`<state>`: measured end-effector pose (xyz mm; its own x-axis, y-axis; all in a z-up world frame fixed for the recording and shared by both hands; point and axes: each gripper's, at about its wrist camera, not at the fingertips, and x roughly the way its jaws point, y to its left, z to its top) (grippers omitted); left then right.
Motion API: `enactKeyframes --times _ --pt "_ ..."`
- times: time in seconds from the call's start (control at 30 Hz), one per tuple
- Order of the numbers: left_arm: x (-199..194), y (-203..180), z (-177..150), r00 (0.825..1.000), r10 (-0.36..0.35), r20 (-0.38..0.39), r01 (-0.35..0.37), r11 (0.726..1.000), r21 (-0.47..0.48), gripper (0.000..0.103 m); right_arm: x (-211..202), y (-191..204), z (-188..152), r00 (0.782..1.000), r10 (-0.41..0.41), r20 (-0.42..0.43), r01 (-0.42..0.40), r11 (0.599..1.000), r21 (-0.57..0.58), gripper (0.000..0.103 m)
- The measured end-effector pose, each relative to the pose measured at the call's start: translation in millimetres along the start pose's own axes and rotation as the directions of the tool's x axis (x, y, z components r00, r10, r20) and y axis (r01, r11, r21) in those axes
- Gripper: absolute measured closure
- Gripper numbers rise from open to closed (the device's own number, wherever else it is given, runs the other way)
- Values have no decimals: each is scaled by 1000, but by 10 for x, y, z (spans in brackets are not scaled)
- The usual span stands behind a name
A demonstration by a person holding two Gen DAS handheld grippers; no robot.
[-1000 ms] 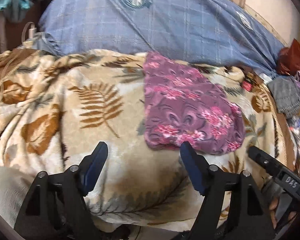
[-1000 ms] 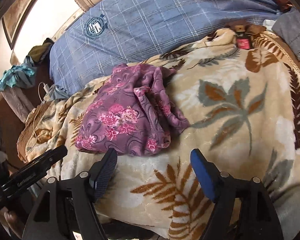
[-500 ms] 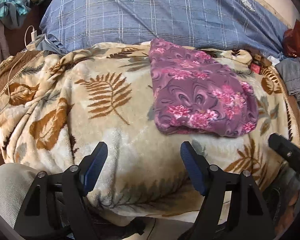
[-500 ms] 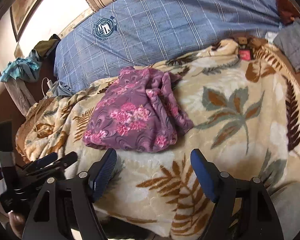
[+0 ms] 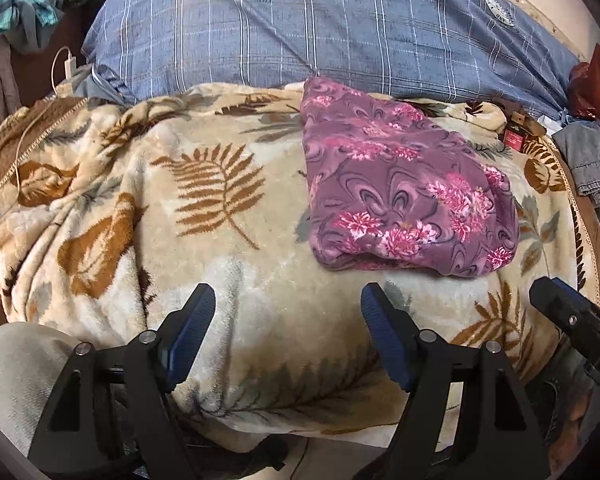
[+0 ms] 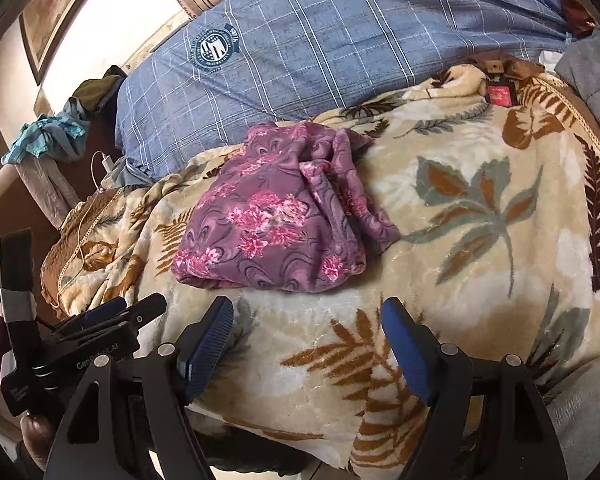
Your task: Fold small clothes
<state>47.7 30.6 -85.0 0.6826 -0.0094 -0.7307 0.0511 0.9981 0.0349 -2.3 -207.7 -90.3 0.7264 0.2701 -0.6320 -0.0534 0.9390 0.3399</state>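
A purple floral garment (image 5: 404,188) lies folded on the leaf-patterned beige blanket (image 5: 220,208), right of centre in the left wrist view. It also shows in the right wrist view (image 6: 276,220), with bunched folds at its right side. My left gripper (image 5: 288,304) is open and empty, held back from the garment over the blanket's near edge. My right gripper (image 6: 308,316) is open and empty, just short of the garment's near edge. Each gripper shows at the side of the other's view.
A blue plaid pillow (image 5: 320,28) lies behind the blanket. Grey clothes (image 5: 592,160) and a small red item (image 5: 514,138) sit at the right. A white charger and cable (image 5: 66,68) and hung clothes (image 5: 20,16) are at the left.
Both grippers have drawn back from the garment and stayed open. The garment lies still on the blanket.
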Motion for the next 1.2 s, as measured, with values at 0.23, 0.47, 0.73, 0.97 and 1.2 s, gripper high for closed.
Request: enactKeyframes --times 0.23,0.47,0.73,0.97,1.2 --pt "-62 70 34 1000 -15 24 16 1000 -12 28 13 59 12 999 -45 22 46 999 -25 25" --pt "-132 -12 9 992 82 96 -86 996 31 27 39 -20 -16 993 -114 21 114 993 -4 25" --pt "-195 -39 -11 984 101 150 -109 993 50 27 -163 -58 182 987 -150 56 149 989 21 25" --pt "-180 -142 -16 983 102 152 -112 992 64 27 -223 -106 190 987 -155 45 155 988 12 25" --pt "-198 -156 -22 982 103 161 -114 992 60 27 -231 -71 208 991 -124 43 122 992 39 25"
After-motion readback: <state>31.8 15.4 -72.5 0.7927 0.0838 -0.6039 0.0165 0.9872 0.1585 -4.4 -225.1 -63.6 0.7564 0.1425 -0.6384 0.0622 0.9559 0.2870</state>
